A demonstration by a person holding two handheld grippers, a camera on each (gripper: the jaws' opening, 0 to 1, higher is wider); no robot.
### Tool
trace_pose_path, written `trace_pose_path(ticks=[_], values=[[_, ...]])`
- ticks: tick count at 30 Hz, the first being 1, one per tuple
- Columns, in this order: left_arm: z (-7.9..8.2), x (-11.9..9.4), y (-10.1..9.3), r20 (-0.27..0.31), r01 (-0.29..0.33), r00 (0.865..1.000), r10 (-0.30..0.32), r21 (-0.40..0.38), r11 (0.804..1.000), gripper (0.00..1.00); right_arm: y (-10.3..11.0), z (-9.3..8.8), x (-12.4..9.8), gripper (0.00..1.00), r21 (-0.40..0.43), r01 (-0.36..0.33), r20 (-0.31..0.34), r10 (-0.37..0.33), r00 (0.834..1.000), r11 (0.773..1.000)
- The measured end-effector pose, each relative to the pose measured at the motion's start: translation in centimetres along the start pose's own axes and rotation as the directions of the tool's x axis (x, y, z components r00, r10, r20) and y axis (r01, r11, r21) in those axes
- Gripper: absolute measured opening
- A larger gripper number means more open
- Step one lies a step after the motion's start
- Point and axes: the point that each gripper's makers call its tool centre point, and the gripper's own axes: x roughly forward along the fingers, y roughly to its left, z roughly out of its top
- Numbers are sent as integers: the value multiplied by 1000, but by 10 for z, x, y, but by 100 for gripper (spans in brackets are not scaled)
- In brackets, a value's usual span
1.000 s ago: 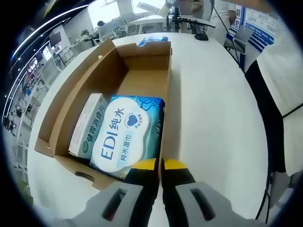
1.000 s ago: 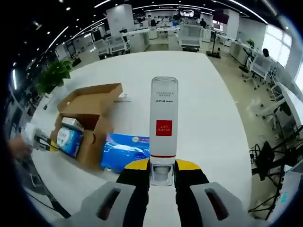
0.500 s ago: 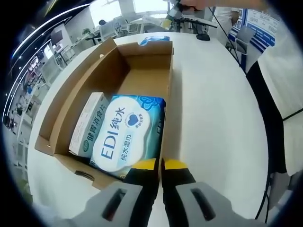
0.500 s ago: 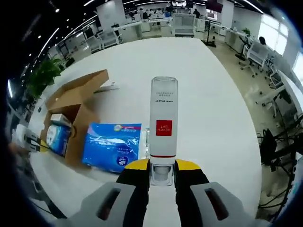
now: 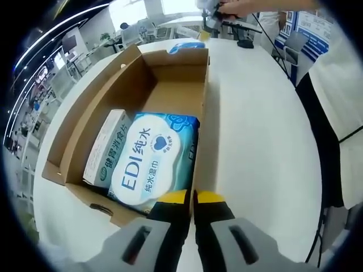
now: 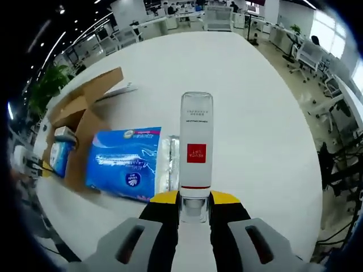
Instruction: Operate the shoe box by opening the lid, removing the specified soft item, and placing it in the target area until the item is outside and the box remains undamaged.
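An open cardboard shoe box [image 5: 85,113] lies on a white table [image 5: 255,141]. Inside it are an EDI wet-wipes pack [image 5: 150,161] and a white-and-green carton [image 5: 105,150]. My left gripper [image 5: 191,201] is shut at the box's near right corner, and the wall edge runs into its jaws. My right gripper [image 6: 194,204] is shut on a white tube with a red label [image 6: 196,147], held above the table. Just left of the tube, a soft blue pack [image 6: 125,161] lies outside the shoe box [image 6: 85,107]. A hand with the right gripper [image 5: 212,14] shows beyond the box.
A flat white item [image 6: 122,89] lies behind the box. The round table [image 6: 255,113] has open surface to the right of the tube. Office desks and chairs [image 6: 218,17] stand around, with a plant [image 6: 48,85] at the left. A person's dark clothing [image 5: 317,113] is beside the table.
The right gripper view has moved lower and closer to the blue pack, with the tube still held. The hand with the right gripper has come into the left gripper view at the top. The box has not moved.
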Motion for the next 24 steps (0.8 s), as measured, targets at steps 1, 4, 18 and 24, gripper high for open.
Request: trace_pose_path(ticks=[1,4,18,24], values=[[0,0,0,-1,0,1000,0,0,1000,2,0,-2,2,17,0,-2,-1,2,1000,1000],[0,0,0,-5,-4,1000,4,-5,1000,2,-2,-5,7,17,0,1,-13,-1,1000,1000],[-3,8,-4,-68,8,998,-3,59,998,2,-7,-15,26,17,-16,1,-78,-2,997,1000],[-4,9,-2,-80,2,997,2,47,999,4,-8,-15,31,17,-41,8,-103,-12,995,999]])
